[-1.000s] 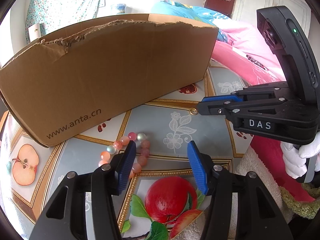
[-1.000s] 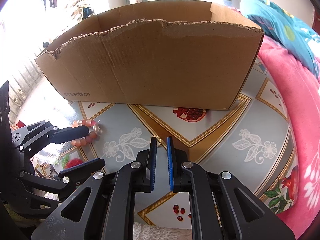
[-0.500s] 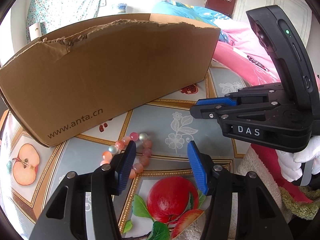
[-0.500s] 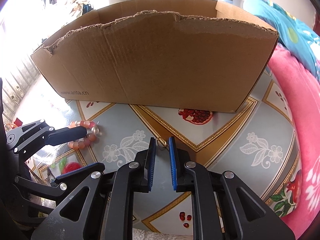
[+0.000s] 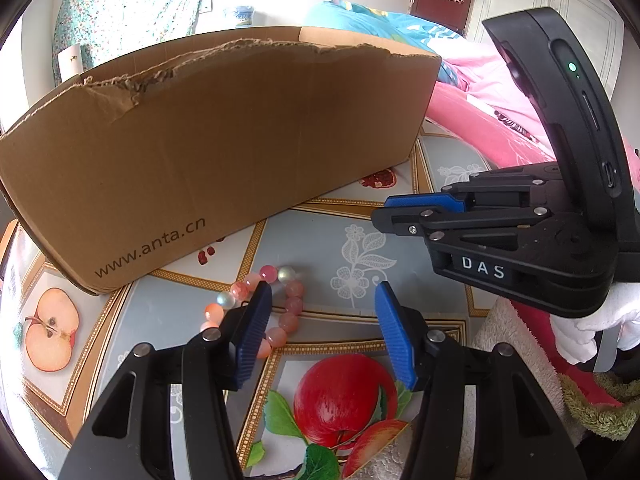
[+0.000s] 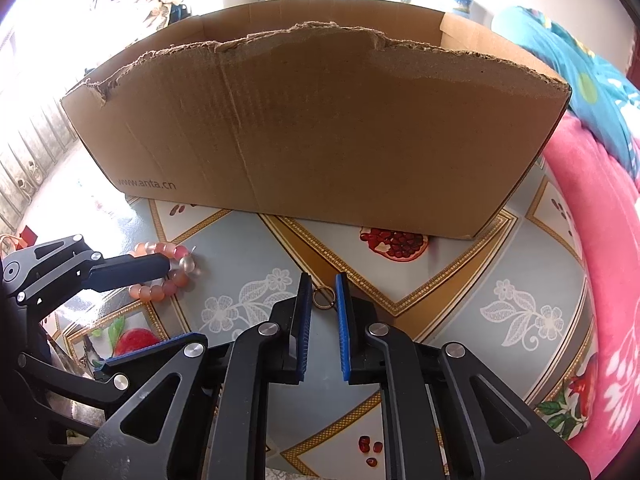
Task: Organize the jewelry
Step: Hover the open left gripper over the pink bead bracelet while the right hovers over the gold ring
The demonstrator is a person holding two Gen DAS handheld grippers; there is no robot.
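A bracelet of pink and pearl beads (image 5: 286, 304) lies on the patterned tablecloth, half hidden behind my left gripper's left finger. My left gripper (image 5: 322, 292) is open just above it. The bracelet also shows in the right wrist view (image 6: 168, 276). A small gold ring (image 6: 322, 297) lies on the cloth between the tips of my right gripper (image 6: 323, 280), whose jaws stand narrowly apart around it without touching. The right gripper also shows in the left wrist view (image 5: 384, 216). An open cardboard box (image 5: 224, 144) stands behind both.
The fruit-printed tablecloth (image 5: 348, 264) covers the table. Pink bedding (image 6: 592, 240) lies along the right edge. A white gloved hand (image 5: 592, 332) holds the right gripper. A fuzzy cloth (image 5: 516, 344) lies at the near right.
My right gripper's jaws have opened slightly and dropped toward the gold ring, which now sits between the tips. The left gripper has stayed over the bracelet.
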